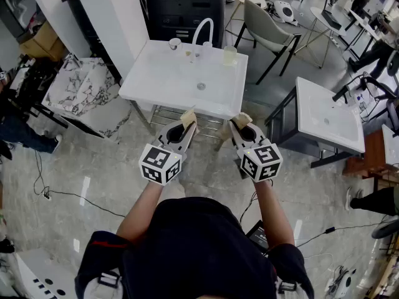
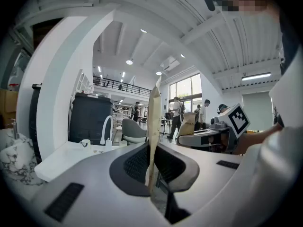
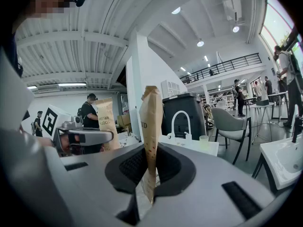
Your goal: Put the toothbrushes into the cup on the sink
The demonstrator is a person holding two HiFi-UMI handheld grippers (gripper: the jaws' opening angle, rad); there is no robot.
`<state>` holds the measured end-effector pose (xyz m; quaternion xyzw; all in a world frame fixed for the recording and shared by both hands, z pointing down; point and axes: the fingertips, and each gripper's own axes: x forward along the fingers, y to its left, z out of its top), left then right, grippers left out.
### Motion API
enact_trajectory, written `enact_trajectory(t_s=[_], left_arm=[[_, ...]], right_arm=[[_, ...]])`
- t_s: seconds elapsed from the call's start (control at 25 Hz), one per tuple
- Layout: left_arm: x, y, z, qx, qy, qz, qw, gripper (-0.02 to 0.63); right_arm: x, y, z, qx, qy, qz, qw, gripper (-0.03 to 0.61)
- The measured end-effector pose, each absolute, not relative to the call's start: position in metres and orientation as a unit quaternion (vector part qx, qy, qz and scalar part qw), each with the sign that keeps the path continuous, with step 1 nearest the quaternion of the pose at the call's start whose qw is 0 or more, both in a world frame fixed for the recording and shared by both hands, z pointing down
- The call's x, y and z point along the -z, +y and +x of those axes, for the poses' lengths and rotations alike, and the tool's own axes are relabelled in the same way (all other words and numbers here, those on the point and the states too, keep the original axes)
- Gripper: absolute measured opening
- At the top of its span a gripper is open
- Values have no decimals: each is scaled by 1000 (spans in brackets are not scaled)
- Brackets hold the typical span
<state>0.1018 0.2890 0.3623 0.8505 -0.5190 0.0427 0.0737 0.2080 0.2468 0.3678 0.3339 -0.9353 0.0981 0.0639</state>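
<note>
Each gripper is shut on a toothbrush in a tan paper sleeve. In the head view my left gripper holds one sleeve and my right gripper holds the other; both hang just short of the white sink's near edge. A translucent cup stands at the sink's back right, beside the white faucet. In the left gripper view the sleeve stands upright between the shut jaws. In the right gripper view the other sleeve is likewise pinched, with the cup ahead.
A small white mug sits left of the faucet. A second sink stands to the right, a grey chair behind, and marble slabs to the left. A black cabinet stands behind the sink. Cables cross the floor.
</note>
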Motion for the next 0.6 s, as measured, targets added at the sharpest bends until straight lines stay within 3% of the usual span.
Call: enact_trajectory(t_s=[0.6], left_arm=[[-363,282,128,-49,-521,849,75,32]], right_arm=[[-370,242,233,-111,-936,328,62,47]])
